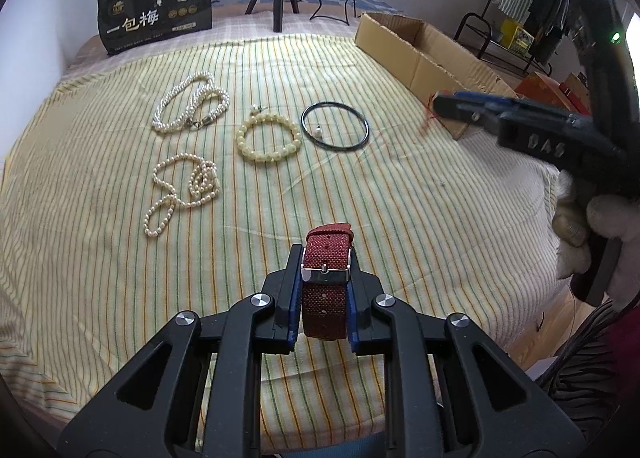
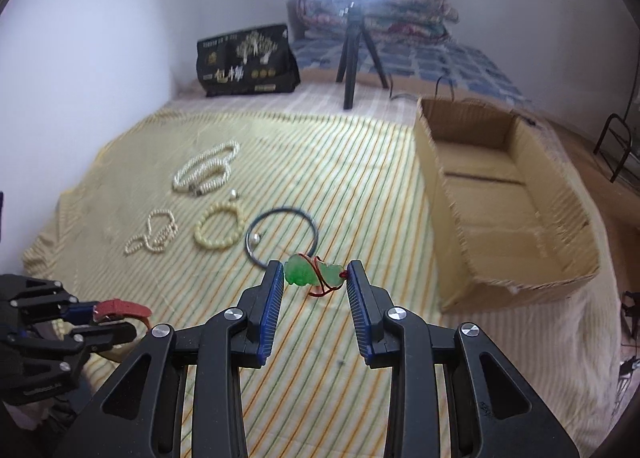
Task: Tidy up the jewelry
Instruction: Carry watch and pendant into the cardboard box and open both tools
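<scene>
Left gripper [image 1: 324, 278]: pressed onto the red watch strap [image 1: 325, 286], held clear of the striped cloth [image 1: 400, 218]; strap's long axis runs forward along the fingers, buckle up.
Right gripper [image 2: 314, 278]: pinching the green jade pendant [image 2: 312, 273] on its red cord, the 2 green lobes lying crosswise from pad to pad, above the cloth.
Cardboard box [image 2: 560, 282]: open-topped, to the right and forward of the right gripper, near it; well apart from the left gripper, across the cloth.
Nearer hand: the right one, by my judgement, so the pendant likely goes in first.
Still on the cloth: 2 pearl strands [image 1: 188, 106], a cream bead bracelet [image 1: 268, 138], a dark bangle [image 1: 335, 129], all left of the box.
</scene>
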Available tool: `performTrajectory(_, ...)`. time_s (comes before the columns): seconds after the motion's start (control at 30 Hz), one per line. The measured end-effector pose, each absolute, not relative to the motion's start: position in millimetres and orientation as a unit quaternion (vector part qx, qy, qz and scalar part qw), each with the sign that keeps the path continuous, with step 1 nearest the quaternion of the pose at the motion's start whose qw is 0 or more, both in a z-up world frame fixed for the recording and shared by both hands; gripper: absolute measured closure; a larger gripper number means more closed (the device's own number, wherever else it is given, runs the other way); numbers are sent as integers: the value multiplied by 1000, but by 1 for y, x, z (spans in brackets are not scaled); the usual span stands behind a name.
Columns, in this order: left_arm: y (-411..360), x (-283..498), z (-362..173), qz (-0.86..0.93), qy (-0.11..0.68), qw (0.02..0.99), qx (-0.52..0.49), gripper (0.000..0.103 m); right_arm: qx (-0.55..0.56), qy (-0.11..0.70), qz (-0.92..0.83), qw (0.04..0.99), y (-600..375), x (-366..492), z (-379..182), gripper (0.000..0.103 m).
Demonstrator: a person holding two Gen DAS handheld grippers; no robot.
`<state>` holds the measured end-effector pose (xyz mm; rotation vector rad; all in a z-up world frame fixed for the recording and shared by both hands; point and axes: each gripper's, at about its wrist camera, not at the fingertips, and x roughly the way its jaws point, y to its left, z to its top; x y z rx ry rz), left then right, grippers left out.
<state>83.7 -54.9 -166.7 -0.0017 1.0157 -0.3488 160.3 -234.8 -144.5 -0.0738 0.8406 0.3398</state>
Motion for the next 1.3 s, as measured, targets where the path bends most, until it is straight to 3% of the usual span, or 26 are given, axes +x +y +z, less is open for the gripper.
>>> performTrajectory(0.67, -97, 97, -112, -214, 435, 875, -3, 86, -6, 343, 88, 935, -310, 167, -84, 72)
performTrajectory(1.3, -198, 173, -78, -255, 391, 884, 22, 87, 26, 366, 30, 930, -377, 224, -103, 72)
